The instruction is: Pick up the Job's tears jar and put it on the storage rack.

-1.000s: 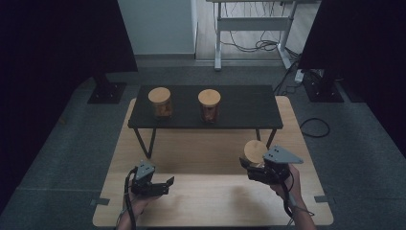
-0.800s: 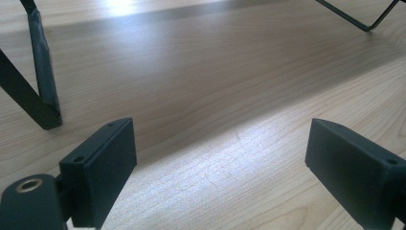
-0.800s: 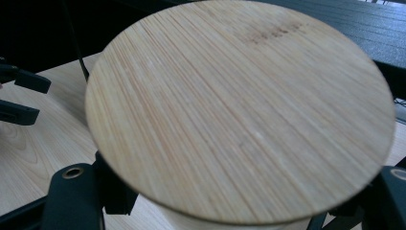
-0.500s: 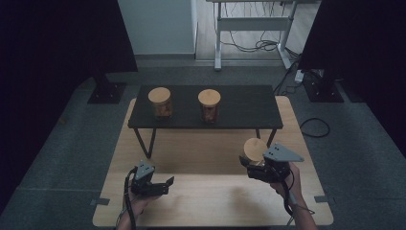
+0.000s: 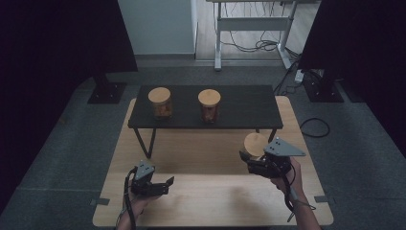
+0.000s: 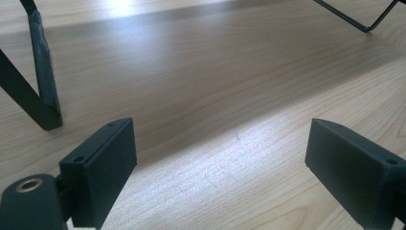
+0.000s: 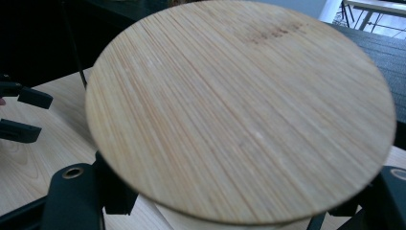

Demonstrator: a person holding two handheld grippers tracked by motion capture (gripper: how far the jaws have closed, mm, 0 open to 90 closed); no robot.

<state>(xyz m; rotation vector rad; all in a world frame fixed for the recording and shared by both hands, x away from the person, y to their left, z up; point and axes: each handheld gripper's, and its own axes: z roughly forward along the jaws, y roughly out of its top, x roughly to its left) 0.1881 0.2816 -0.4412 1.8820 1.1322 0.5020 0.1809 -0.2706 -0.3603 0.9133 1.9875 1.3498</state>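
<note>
The right gripper (image 5: 256, 162) is positioned at 4 o'clock on the wooden table (image 5: 210, 191). Its jaws are closed on a jar with a bamboo lid (image 5: 254, 144); in the right gripper view the round lid (image 7: 239, 110) sits directly above the two black jaws, which bracket the jar body beneath it. The jar is held just in front of the black shelf (image 5: 249, 108), toward its 5 o'clock corner, and apart from it.

The left gripper (image 5: 165, 186) is positioned at 7 o'clock on the table. Its jaws are spread wide with nothing between them; the left gripper view shows bare wood in the gap and a shelf leg (image 6: 40, 91) at 10 o'clock.

Two further lidded jars stand upright on the shelf: one (image 5: 159, 102) at 11 o'clock, one (image 5: 209, 105) at 12 o'clock, well apart from each other.
</note>
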